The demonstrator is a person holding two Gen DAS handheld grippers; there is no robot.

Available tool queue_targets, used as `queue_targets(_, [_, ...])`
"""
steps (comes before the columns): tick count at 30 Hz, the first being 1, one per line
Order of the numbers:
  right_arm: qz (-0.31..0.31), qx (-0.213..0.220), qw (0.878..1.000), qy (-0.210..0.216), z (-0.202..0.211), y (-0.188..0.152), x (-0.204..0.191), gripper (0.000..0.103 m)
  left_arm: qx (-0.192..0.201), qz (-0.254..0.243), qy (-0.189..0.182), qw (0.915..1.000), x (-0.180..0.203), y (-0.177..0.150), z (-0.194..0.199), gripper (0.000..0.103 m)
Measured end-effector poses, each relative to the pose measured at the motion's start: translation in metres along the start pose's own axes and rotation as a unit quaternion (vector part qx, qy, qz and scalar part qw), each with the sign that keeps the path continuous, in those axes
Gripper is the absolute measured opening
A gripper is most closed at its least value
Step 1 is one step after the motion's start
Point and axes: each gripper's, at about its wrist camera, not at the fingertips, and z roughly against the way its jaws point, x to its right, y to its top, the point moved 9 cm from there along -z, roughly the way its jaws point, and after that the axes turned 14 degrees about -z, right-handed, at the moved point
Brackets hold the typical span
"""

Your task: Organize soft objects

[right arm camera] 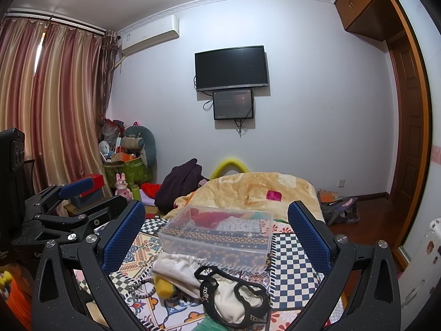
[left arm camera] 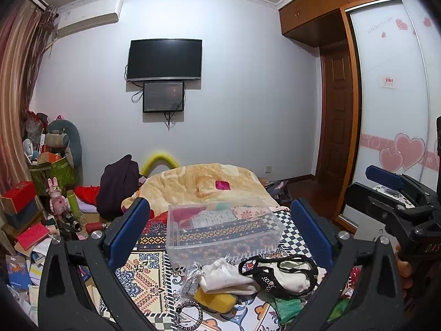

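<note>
A clear plastic box (left arm camera: 223,231) (right arm camera: 217,237) stands on the patterned bed cover (left arm camera: 143,273) (right arm camera: 295,262). In front of it lies a pile of soft things: a white cloth pouch (left arm camera: 223,275) (right arm camera: 179,271), a white and black-lace item (left arm camera: 284,274) (right arm camera: 234,298), a yellow item (left arm camera: 215,299) (right arm camera: 164,287), a black hair tie (left arm camera: 188,314) and green fabric (left arm camera: 286,307). My left gripper (left arm camera: 220,229) is open and empty above the pile. My right gripper (right arm camera: 217,231) is open and empty above the pile too; it also shows in the left wrist view (left arm camera: 386,182).
A beige blanket (left arm camera: 198,182) (right arm camera: 261,190) and dark clothes (left arm camera: 118,184) (right arm camera: 182,182) lie at the bed's far end. Boxes, toys and a green bin (left arm camera: 55,171) crowd the left side. A wardrobe (left arm camera: 394,96) stands at the right.
</note>
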Motion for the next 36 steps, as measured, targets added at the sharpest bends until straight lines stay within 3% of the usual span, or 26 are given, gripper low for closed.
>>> queue_targets(9, [-0.009,-0.037,0.999,-0.016,-0.019,-0.026,0.023,0.103,-0.048,-0.009,-0.029,0.9984,0.013,-0.029,-0.027,0.103])
queue_targets(20, [-0.054,-0.161,0.984,-0.05,-0.057,-0.099,0.083,0.103,-0.158,0.007,-0.066,0.9851,0.029,-0.11,-0.08,0.101])
queue_targets(25, [-0.066,-0.204,0.975,-0.057,-0.069,-0.126,0.098,0.102,-0.197,0.026,-0.073,0.9774,0.024,-0.136,-0.1,0.082])
queue_targets(28, [-0.072,-0.22,0.971,-0.057,-0.071,-0.137,0.102,0.092,-0.204,0.027,-0.08,0.9754,0.025,-0.143,-0.106,0.065])
queue_targets(31, [-0.088,-0.235,0.967,-0.054,-0.074,-0.146,0.108,0.081,-0.21,0.017,-0.08,0.9743,0.029,-0.15,-0.109,0.052])
queue_targets(36, [-0.116,-0.261,0.957,-0.041,-0.078,-0.162,0.115,0.047,-0.207,0.014,-0.083,0.9748,0.03,-0.153,-0.11,0.028])
